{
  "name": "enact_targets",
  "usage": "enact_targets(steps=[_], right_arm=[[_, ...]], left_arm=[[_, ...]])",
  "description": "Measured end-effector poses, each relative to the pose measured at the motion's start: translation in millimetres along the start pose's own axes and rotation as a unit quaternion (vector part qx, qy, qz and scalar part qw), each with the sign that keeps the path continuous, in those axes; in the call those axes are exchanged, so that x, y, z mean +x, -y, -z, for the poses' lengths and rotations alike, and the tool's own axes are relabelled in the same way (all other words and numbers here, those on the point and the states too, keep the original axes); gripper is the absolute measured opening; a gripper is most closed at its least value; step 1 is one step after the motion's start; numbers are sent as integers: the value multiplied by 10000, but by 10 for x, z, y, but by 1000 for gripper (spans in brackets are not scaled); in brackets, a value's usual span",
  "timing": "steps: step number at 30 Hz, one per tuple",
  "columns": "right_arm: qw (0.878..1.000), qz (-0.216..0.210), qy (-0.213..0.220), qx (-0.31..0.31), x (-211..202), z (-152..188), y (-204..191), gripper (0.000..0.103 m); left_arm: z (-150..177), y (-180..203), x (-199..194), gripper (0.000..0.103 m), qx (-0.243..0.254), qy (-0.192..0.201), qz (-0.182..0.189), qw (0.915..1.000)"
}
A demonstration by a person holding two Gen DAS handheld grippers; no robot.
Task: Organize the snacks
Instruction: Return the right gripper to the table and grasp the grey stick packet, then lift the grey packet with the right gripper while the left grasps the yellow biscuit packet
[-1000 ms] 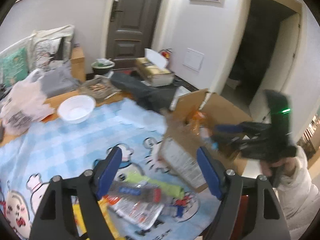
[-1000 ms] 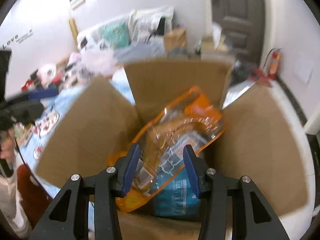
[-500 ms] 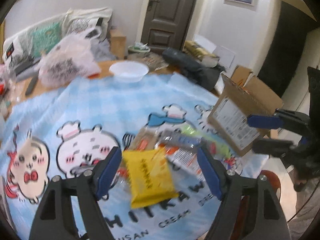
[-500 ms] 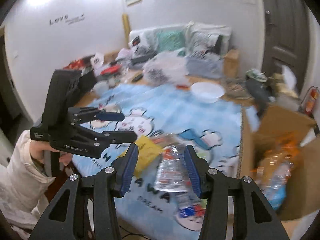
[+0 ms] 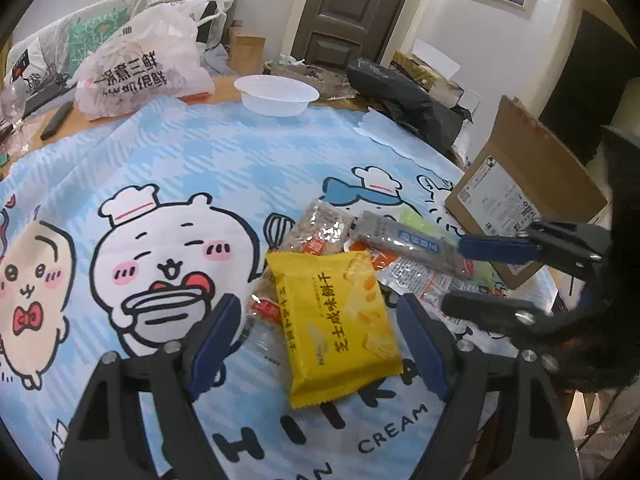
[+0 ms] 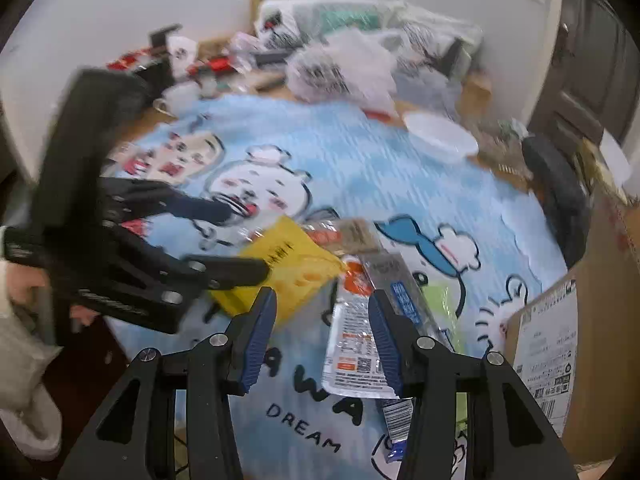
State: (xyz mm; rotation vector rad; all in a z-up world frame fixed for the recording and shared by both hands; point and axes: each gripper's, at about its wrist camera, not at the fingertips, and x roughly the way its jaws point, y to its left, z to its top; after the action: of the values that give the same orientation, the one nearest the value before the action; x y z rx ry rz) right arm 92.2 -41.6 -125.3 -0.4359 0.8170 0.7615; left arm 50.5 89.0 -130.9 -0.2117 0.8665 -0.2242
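Both grippers were spread and empty: the left gripper [image 5: 320, 332] straddled the yellow cracker packet [image 5: 334, 326], the right gripper [image 6: 322, 334] hovered nearby. Several snack packets [image 6: 362, 320] remained loose near the counter's front edge beside the cardboard box [image 5: 528, 184]. Sorting appeared unfinished.

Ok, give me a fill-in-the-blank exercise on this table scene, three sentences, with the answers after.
1. The left gripper has its jaws wide apart over a snack packet coloured ____.
2. At the right edge of the table stands a cardboard box, and the white bowl at the far side lies on its ____.
3. The right gripper holds ____ between its fingers.

Missing words: yellow; base (upright); nothing
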Motion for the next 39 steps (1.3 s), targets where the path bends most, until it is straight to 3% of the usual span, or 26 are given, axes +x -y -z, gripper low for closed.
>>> enact_targets(steps=[5,12,19,23,25,27,29,36,39], right_arm=[[9968,117,-296,728,297,54,340,44],[9953,323,-284,863,479,119,629,56],[9933,-427,-449,972,460,153,593,57],[9931,-302,-443,1047,512,135,624,57],[9915,-359,-504,1148,592,146,655,54],[9920,-354,-411,1141,585,158,652,38],[9923,-337,-310,1148,531,161,640,35],[9946,-64,145,1029,229,219,540,35],[9945,-117,184,1021,175,253,510,35]], left_arm=[[16,50,153,78,103,-148,86,9998],[-4,44,229,77,118,-184,77,9997],[7,13,218,78,84,-173,91,9998],[17,31,211,78,109,-178,85,9997],[29,42,204,78,127,-197,79,9997],[47,71,209,78,163,-231,81,9996],[63,116,233,78,211,-281,84,9993],[74,312,345,85,469,-367,-374,9975],[88,366,430,85,544,-291,-949,9936]])
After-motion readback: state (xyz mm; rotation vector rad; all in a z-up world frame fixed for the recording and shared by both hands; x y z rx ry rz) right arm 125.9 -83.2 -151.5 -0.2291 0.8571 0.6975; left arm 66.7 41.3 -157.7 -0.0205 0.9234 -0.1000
